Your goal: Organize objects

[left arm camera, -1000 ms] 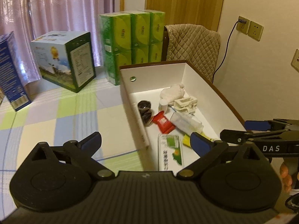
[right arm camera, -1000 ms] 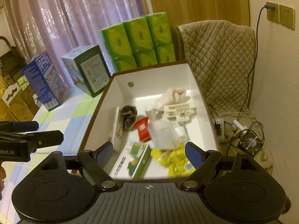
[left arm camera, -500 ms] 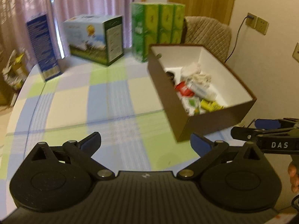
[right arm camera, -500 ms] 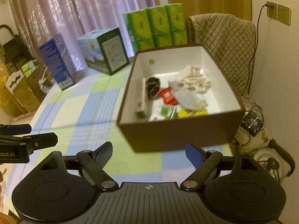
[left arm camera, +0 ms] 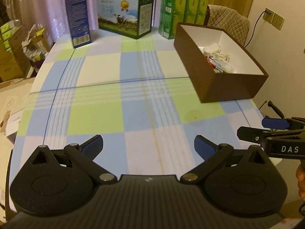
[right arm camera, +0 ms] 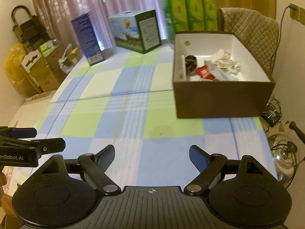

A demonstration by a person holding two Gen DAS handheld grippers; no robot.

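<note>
Box of small items lies ahead and to the right of both released, empty grippers, left gripper and right gripper, nearer the right.

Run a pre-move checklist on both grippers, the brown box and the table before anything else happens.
1. Left gripper open and holding nothing: ok.
2. Right gripper open and holding nothing: ok.
3. Brown cardboard box with white inside upright on the checked tablecloth: ok.
4. Small items, such as the red packet, inside the box: ok.
5. No loose small items on the cloth between grippers and box: ok.
6. Box clear of the table's right edge: cannot tell.
</note>
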